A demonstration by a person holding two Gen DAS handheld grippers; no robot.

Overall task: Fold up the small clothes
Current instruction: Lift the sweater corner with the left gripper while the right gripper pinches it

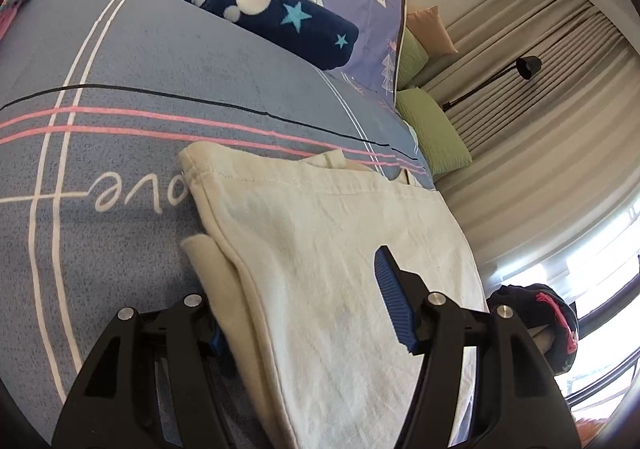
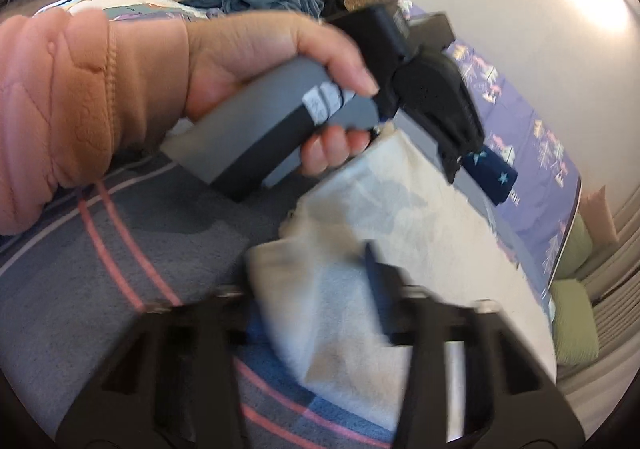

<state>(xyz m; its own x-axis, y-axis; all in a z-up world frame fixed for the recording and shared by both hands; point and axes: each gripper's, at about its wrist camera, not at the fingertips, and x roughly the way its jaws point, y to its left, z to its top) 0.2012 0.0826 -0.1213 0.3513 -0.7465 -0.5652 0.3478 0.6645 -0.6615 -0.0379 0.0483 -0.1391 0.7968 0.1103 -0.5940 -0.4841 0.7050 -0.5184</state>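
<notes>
We see the cream garment (image 1: 320,249) spread on the grey-blue bedspread (image 1: 120,69), its near edge lying between the fingers of both tools. The left gripper (image 1: 304,313) stands with its jaws apart, cloth draped over the left finger and the blue right pad (image 1: 394,305) resting above the fabric. The right gripper (image 2: 320,301) appears blurred; its fingers straddle a fold, and we cannot tell whether they pinch it. Beyond the left gripper lies a navy starred bundle (image 1: 272,17).
</notes>
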